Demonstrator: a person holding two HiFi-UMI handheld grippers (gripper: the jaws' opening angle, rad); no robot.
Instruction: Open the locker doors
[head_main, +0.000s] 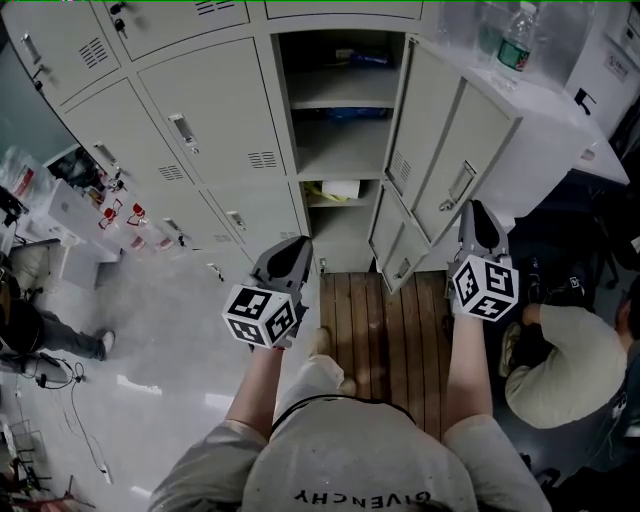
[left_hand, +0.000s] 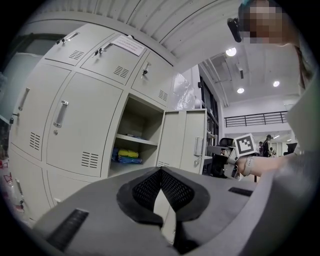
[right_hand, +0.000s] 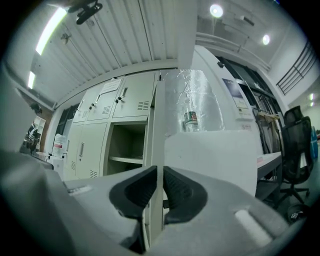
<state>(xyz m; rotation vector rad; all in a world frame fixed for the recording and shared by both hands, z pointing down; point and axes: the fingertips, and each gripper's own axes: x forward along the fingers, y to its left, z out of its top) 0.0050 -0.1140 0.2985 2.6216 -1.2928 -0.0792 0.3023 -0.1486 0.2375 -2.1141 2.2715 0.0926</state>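
A bank of pale lockers (head_main: 200, 130) fills the far side, most compartments closed. One column stands open, its shelves bare to view. The upper locker door (head_main: 450, 140) of that column is swung out to the right, and a lower door (head_main: 395, 245) beneath it is open the same way. Just right of the doors stands a white bench (head_main: 565, 140), close to their outer faces, so there is little room on that side. A slatted wooden platform (head_main: 385, 330) lies on the floor before the open column. One person (head_main: 560, 370) crouches at its right and another (head_main: 40, 335) sits well off to the left.

The right hand-held gripper (right_hand: 159, 172) is at the free edge of the upper door, low down near the handle, its pads pinching that thin edge. The left hand-held gripper (left_hand: 161, 172) hangs in open room before the closed lockers. Its jaws are pressed together with nothing between them.

A water bottle (head_main: 515, 40) stands upright on the bench. Yellow and blue bundles (left_hand: 125, 154) lie on a middle shelf.
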